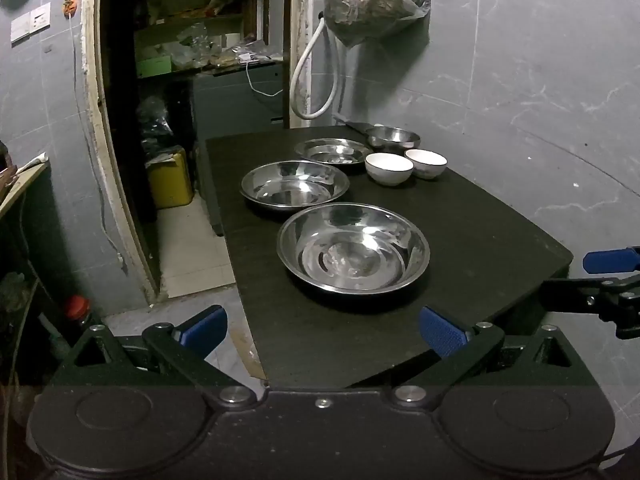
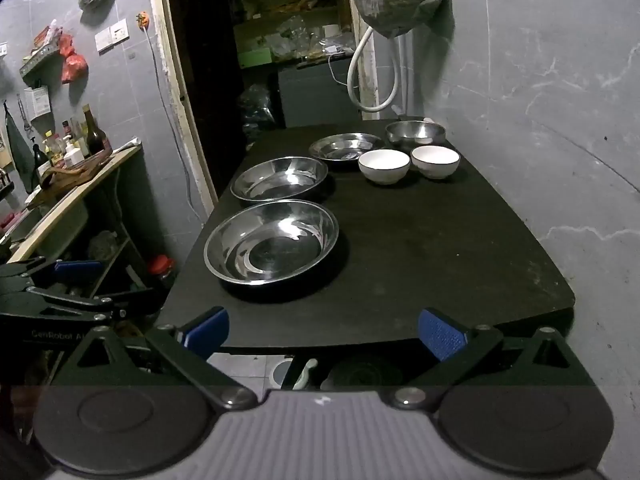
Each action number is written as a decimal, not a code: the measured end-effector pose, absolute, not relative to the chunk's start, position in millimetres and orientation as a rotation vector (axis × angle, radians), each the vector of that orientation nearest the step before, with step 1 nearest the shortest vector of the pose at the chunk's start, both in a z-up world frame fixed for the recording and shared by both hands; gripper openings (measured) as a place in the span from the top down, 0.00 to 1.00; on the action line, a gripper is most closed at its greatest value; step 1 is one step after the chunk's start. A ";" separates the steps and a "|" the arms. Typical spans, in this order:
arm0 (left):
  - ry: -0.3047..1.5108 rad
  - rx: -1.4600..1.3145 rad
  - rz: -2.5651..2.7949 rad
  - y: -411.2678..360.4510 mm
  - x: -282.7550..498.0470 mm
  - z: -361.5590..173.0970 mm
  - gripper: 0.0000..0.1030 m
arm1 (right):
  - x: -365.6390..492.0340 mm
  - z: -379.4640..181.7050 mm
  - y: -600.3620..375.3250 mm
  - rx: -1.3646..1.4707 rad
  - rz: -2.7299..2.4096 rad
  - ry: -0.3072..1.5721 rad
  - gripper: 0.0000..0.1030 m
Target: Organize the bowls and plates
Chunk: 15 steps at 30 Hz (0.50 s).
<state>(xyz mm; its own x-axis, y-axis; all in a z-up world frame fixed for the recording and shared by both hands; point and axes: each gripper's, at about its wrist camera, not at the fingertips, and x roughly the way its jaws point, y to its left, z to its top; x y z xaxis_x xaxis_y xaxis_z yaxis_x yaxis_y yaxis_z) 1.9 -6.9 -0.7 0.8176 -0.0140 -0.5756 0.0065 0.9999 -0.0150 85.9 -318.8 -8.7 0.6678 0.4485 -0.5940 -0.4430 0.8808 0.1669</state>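
Both the left tool (image 1: 323, 326) and the right tool (image 2: 324, 328) are hanging fully open and empty short of the dark table (image 2: 460, 248). Three shiny steel basins are sitting along its left, the nearest basin (image 1: 353, 249) closest. Two white ceramic bowls (image 2: 384, 165) are resting beyond, probably fragile. The steel is likely light, stiff and slippery; pinching the thin rim looks best.

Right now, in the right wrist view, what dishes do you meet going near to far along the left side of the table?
Nearest steel basin → second steel basin → shallow steel plate → small steel bowl at the far end.
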 end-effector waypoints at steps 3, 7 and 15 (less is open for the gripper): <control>0.615 -0.012 -0.014 -7.0 3.2 -1.0 0.01 | 85.6 -8.4 -315.0 0.011 0.494 0.675 0.00; 0.614 -0.013 -0.015 -6.0 2.6 -1.4 0.01 | 84.8 -8.1 -314.9 0.006 0.496 0.679 0.00; 0.622 -0.009 -0.021 -3.8 3.8 -2.1 0.01 | 86.7 -8.5 -314.0 0.009 0.488 0.681 0.00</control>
<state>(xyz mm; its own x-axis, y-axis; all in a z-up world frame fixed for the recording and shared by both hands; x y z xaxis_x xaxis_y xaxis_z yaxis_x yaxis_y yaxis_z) 3.8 -3.8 -2.1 0.8127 -0.0224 -0.5822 0.0173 0.9997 -0.0144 86.7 -314.0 -8.5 0.6688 0.4361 -0.6021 -0.4301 0.8876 0.1650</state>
